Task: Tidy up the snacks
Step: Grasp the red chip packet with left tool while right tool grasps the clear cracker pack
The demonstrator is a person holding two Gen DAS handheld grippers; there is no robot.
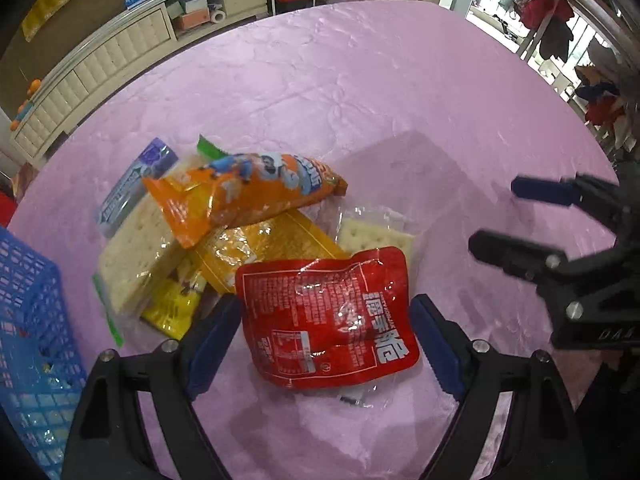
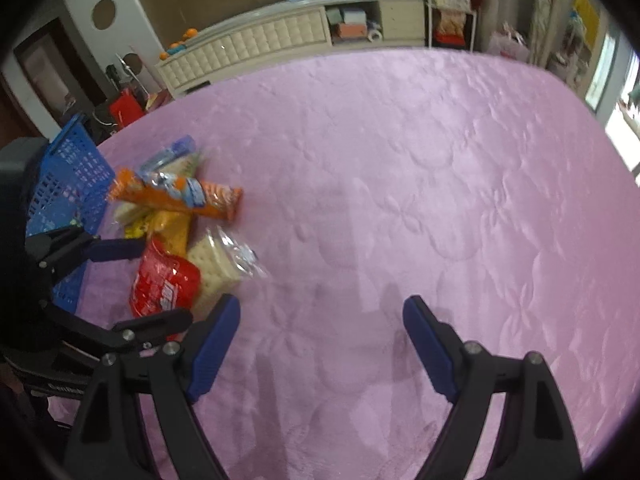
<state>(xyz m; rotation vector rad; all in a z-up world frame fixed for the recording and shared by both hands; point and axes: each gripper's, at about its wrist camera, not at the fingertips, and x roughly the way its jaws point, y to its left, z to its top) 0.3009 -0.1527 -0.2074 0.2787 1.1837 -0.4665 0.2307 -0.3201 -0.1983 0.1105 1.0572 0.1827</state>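
Snacks lie heaped on the pink quilted tablecloth (image 2: 400, 160) beside the blue basket (image 1: 28, 300). Only the left wrist view shows print: white Chinese characters and a nutrition panel on the red pouch (image 1: 328, 316), a cartoon figure on the orange bag (image 1: 248, 196); the right wrist view blurs them. Left gripper (image 1: 326, 336) stands wide open, its jaws either side of the red pouch, not closed on it. Right gripper (image 2: 322, 344) hangs wide open over bare cloth, holding nothing.

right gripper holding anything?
No. The right gripper is open over bare pink tablecloth, with nothing between its fingers.
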